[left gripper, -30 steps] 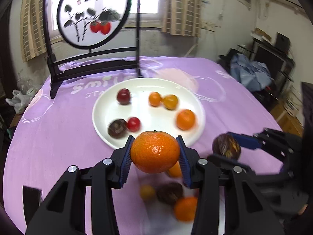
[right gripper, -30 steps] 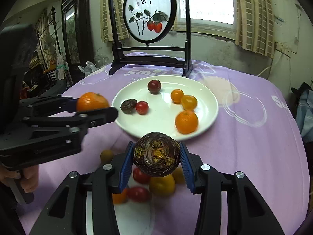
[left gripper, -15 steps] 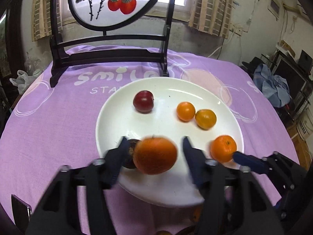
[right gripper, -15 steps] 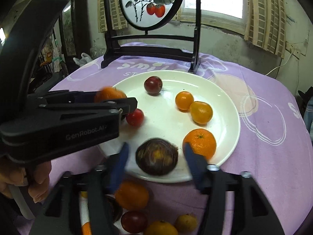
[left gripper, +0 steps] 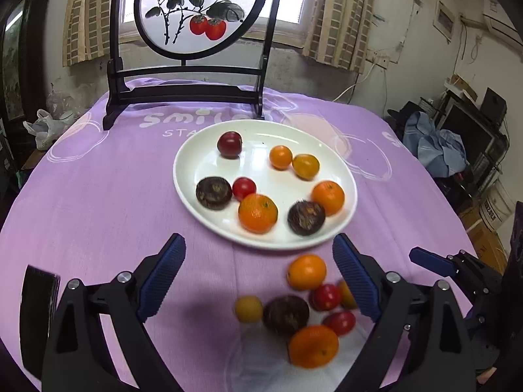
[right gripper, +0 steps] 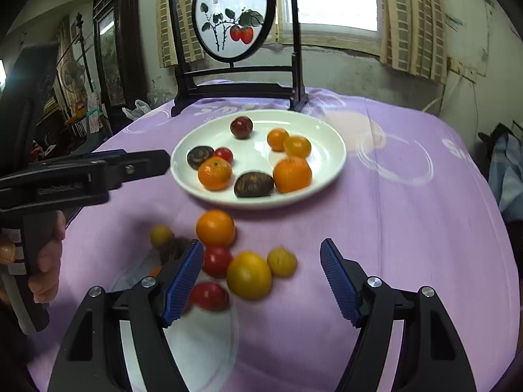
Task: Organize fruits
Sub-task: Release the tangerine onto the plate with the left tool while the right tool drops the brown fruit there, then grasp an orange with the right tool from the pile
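A white plate (left gripper: pixel 196 202) (right gripper: pixel 327 166) on the purple cloth holds several fruits, among them a mandarin (left gripper: pixel 258 213) (right gripper: pixel 214 173) and a dark brown fruit (left gripper: pixel 306 218) (right gripper: pixel 254 184) near its front rim. My left gripper (left gripper: pixel 258 276) is open and empty, just short of the plate. My right gripper (right gripper: pixel 261 282) is open and empty, above a loose pile of fruits: an orange (right gripper: pixel 215 227), red tomatoes (right gripper: pixel 216 260), a yellow fruit (right gripper: pixel 249 275). The pile also shows in the left wrist view (left gripper: pixel 307 271).
A black stand with a round painted screen (left gripper: pixel 196 9) (right gripper: pixel 233 13) rises behind the plate. A white sheet (left gripper: pixel 261 359) lies under the near pile. The left gripper's body (right gripper: pixel 81 176) crosses the left of the right wrist view. Room clutter lies beyond the table's right edge.
Both grippers opened and let go: the mandarin and the dark brown fruit now lie on the plate. Both grippers drew back toward the near pile.
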`<action>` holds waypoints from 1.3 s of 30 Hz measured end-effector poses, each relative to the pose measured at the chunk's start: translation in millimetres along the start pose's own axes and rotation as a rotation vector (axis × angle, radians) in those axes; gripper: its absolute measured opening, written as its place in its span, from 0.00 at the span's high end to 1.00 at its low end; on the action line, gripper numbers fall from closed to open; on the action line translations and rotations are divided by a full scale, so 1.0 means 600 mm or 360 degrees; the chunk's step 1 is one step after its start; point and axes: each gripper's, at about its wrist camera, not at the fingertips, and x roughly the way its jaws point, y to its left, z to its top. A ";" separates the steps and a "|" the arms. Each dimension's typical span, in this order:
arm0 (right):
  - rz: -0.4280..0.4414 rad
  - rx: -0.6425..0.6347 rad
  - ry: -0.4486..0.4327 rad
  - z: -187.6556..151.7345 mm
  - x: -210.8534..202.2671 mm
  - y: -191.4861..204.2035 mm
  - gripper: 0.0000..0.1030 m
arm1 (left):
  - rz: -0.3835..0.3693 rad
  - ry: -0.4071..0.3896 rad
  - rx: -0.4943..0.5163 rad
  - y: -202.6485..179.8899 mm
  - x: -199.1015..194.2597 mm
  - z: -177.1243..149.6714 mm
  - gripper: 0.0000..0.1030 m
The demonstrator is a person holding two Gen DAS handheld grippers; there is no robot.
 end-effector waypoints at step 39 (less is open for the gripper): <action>-0.0027 -0.0148 0.0290 -0.047 0.090 0.173 0.35 | 0.0058 0.0108 -0.0326 0.124 -0.003 -0.061 0.10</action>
